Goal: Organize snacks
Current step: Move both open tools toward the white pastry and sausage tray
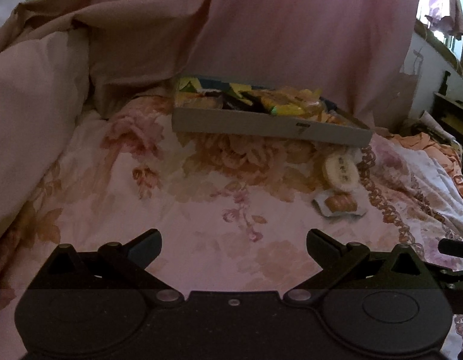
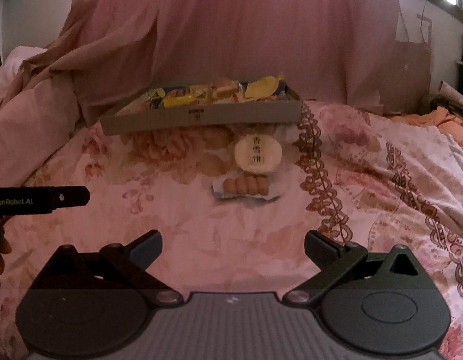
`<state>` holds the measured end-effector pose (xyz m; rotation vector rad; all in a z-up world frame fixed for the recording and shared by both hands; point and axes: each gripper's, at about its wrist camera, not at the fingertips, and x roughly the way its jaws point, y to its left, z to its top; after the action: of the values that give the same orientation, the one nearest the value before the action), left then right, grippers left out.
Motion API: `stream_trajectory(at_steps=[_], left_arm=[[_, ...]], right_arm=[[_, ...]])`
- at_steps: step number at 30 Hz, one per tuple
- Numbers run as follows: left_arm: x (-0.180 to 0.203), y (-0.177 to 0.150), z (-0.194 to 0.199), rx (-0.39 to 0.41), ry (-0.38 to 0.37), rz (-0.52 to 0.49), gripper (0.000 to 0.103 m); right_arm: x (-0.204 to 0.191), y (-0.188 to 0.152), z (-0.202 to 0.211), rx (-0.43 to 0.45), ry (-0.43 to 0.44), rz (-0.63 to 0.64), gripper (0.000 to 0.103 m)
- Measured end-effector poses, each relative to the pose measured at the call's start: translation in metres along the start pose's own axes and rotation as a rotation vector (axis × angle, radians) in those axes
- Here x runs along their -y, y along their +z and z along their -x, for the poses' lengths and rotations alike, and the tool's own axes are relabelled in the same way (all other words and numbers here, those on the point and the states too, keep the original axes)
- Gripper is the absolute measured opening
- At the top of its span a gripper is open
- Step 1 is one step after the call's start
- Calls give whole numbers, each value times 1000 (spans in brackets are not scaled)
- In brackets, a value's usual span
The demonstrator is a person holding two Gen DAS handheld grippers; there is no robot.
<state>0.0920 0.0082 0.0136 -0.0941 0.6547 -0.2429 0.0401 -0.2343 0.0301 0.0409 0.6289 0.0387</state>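
A shallow grey box (image 1: 270, 126) (image 2: 201, 118) full of wrapped snacks sits on the floral bedspread. In front of it lie a round white rice cracker packet (image 1: 341, 172) (image 2: 258, 154) and a clear packet of small brown buns (image 1: 341, 204) (image 2: 246, 187). My left gripper (image 1: 234, 246) is open and empty, low over the bedspread, left of the two loose packets. My right gripper (image 2: 233, 246) is open and empty, facing the loose packets from a short way back. The left gripper's side shows in the right wrist view (image 2: 39, 199).
A pink curtain (image 2: 261, 30) hangs behind the box. A bunched pink quilt (image 1: 30, 114) lies to the left. An orange blanket (image 2: 450, 120) and dark furniture (image 1: 450, 114) are at the right. Floral bedspread (image 1: 186, 204) stretches between the grippers and box.
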Motion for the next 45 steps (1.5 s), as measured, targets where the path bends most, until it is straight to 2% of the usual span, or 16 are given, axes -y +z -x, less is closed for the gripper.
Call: stream_trajectory(at_steps=[13,25,34,41,45], left_arm=[[3,5,-24,-38,-6,-29,102],[13,26,-57,-62,-18,-47,102],[29,49,-92,-88,-71,-61,102],[50,67,-123,-110,-135,-73,102],[65,79,-142,-115,-187,-51,102]], right_arm=[[8,1,-19,-39,-4,-29,103],[22,15,-47,-9,-23,-14,103],[37,27,-86,24,-55,48,103],[41,33,-124,-14,31,23,103],[37,37,-143,-5,85,36,103]])
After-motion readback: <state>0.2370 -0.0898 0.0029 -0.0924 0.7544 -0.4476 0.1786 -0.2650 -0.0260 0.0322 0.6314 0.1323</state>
